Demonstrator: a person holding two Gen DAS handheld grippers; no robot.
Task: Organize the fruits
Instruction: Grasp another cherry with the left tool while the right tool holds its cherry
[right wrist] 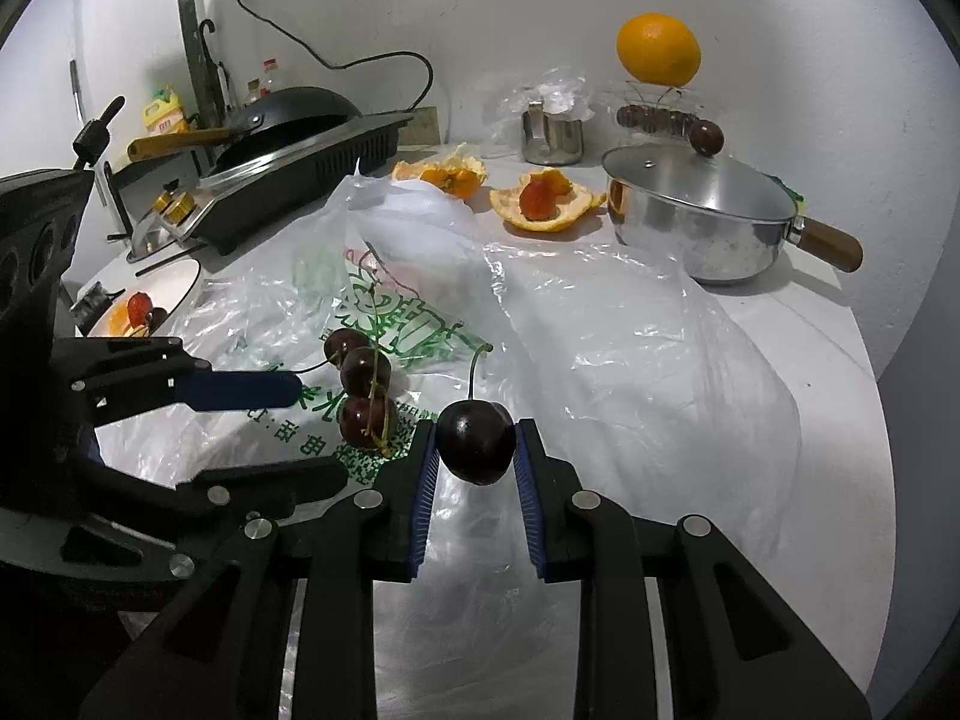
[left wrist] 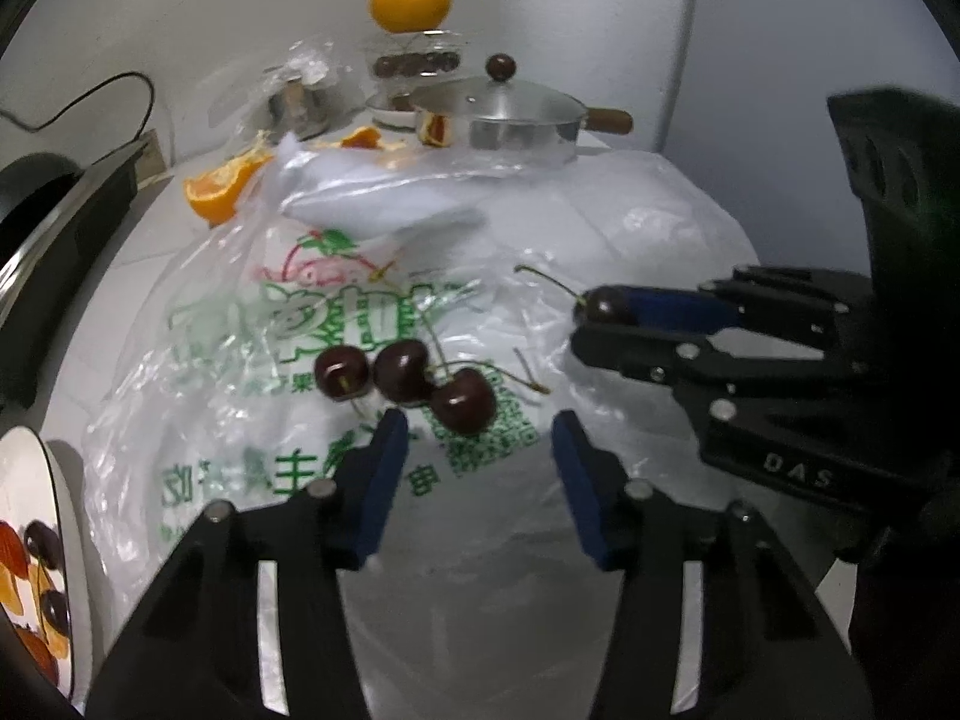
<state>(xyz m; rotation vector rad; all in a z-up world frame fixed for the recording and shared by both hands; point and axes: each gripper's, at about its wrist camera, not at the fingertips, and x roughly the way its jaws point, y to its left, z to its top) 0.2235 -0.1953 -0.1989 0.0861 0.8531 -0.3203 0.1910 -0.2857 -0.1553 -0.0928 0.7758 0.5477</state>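
Three dark cherries (left wrist: 403, 381) with stems lie in a row on a crumpled clear plastic bag (left wrist: 336, 306) printed in green. My left gripper (left wrist: 479, 427) stands open just short of them, the nearest cherry (left wrist: 463, 402) lying ahead of its blue fingertips, untouched. My right gripper (right wrist: 475, 438) is shut on a single dark cherry (right wrist: 476, 441), stem up, held above the bag (right wrist: 630, 348). In the left wrist view that cherry (left wrist: 606, 306) shows at the right gripper's tip. The row of cherries (right wrist: 363, 387) lies left of it. A white plate (right wrist: 180, 282) with fruit sits at the left.
A steel pot (right wrist: 696, 228) with lid and wooden handle stands at the back right. Behind it an orange (right wrist: 658, 48) sits on a glass stand. Orange peels (right wrist: 543, 204), a steel cup (right wrist: 552, 135) and a cooker (right wrist: 300, 174) with a wok line the back.
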